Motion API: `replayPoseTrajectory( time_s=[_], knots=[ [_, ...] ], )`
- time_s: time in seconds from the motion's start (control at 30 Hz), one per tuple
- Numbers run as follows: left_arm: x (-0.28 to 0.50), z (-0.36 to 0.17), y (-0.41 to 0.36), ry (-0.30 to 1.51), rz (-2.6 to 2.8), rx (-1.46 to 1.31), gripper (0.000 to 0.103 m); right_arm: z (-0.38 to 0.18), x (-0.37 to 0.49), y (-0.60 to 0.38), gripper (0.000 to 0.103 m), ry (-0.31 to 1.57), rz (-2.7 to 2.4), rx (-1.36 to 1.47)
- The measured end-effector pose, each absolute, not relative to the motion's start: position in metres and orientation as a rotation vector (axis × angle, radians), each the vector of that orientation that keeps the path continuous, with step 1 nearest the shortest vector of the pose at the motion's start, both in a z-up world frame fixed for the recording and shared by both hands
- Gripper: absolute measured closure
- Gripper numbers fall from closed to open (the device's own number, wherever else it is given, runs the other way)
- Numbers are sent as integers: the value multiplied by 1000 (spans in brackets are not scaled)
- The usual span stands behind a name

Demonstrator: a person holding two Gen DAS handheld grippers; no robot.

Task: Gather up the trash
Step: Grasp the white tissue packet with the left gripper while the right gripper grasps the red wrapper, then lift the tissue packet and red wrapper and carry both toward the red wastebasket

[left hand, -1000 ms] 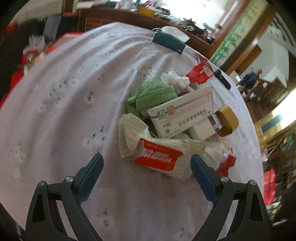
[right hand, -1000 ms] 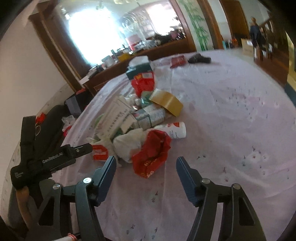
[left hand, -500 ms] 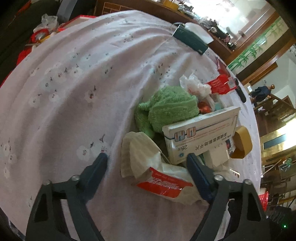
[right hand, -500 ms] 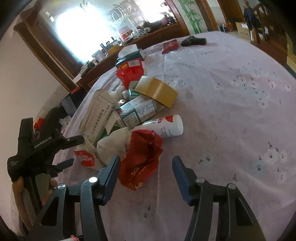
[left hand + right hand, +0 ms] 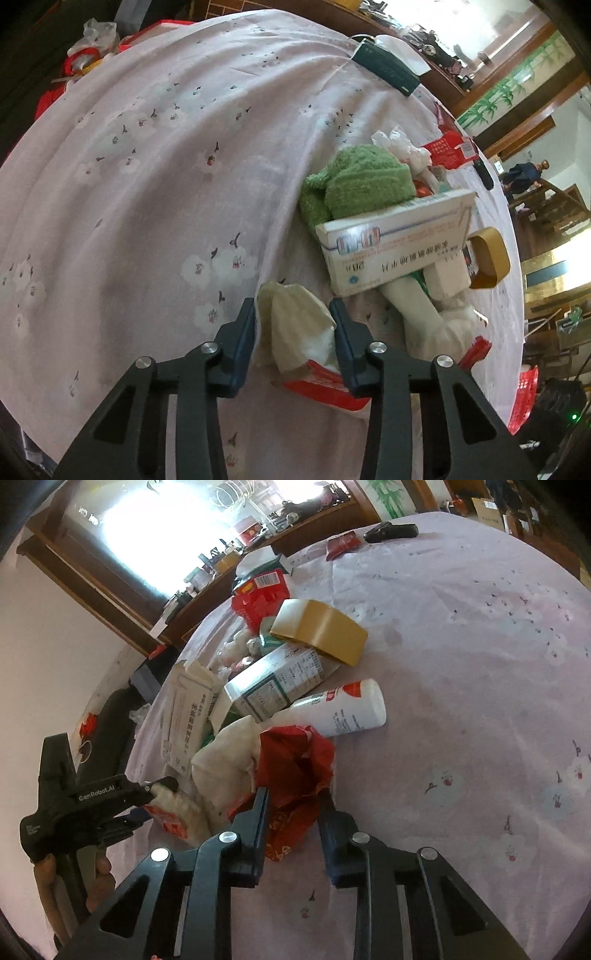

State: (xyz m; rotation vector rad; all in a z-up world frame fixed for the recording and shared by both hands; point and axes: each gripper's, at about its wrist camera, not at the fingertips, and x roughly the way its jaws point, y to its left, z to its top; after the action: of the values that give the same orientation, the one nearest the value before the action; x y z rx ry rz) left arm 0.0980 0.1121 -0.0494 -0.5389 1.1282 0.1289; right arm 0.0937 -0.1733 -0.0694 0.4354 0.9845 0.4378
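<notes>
A heap of trash lies on a table with a pale pink flowered cloth (image 5: pixel 147 166). My left gripper (image 5: pixel 293 325) has its jaws closing on a cream tissue pack with a red label (image 5: pixel 295 332), and both pads touch its sides. My right gripper (image 5: pixel 293 805) is closing on a crumpled red wrapper (image 5: pixel 295 760), which fills the gap between its pads. In the right wrist view the left gripper (image 5: pixel 159 790) shows at the left of the heap, with a hand (image 5: pixel 48 878) on its grip.
The heap holds a green towel (image 5: pixel 362 181), a white medicine box (image 5: pixel 399 243), a brown tape roll (image 5: pixel 321 627), a white bottle (image 5: pixel 343 709) and a printed carton (image 5: pixel 280 683). A dark green box (image 5: pixel 384 70) and a black remote (image 5: pixel 391 531) lie farther back.
Both grippers have narrowed from wide open. The left one came down around the tissue pack, and the right one sank onto the red wrapper.
</notes>
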Motion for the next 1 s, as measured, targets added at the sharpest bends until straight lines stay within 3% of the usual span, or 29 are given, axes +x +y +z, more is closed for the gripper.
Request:
replayPoseTrajectory(
  time_s=[0.07, 0.17, 0.87, 0.93, 0.97, 1.0],
  knots=[
    [93, -47, 111, 1114, 123, -537, 73, -68, 90, -174, 85, 975, 437, 430],
    [89, -43, 109, 1098, 117, -520, 75, -65, 86, -177, 96, 960, 438, 429],
    [62, -29, 91, 1061, 88, -387, 80, -50, 67, -183, 97, 896, 434, 416],
    [62, -29, 92, 1077, 89, -396, 70, -50, 67, -183, 97, 895, 433, 415],
    [63, -29, 92, 1084, 85, -406, 59, -50, 67, -183, 97, 896, 435, 418],
    [62, -30, 91, 1086, 77, -410, 58, -50, 67, -182, 97, 897, 439, 418]
  ],
)
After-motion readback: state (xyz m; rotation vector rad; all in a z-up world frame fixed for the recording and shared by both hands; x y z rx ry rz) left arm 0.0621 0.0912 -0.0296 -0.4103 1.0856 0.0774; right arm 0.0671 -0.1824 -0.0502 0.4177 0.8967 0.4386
